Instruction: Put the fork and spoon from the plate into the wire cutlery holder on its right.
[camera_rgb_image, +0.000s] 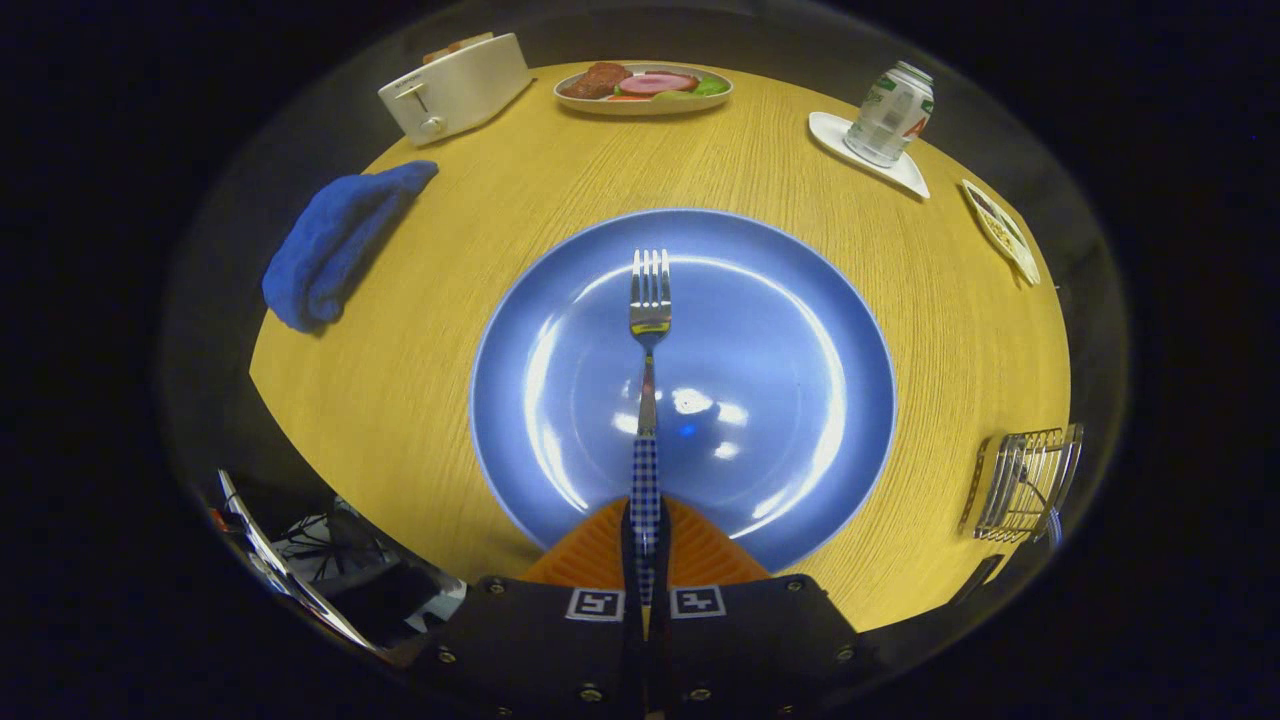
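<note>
The tongs (645, 545) pinch the fork (648, 340) by its checked handle, one finger on each side. The fork points straight ahead over the blue plate (800, 330) (its prongs reach past the middle). The wire cutlery holder (1025, 482) stands on the yellow worktop (420, 380), to the right of the plate. A blue cloth (335, 245) lies off to the left.

Glossy glazed plate (760, 330), shiny metal fork (650, 310), matt wood-grain table (420, 380), fuzzy cloth (335, 245).
</note>
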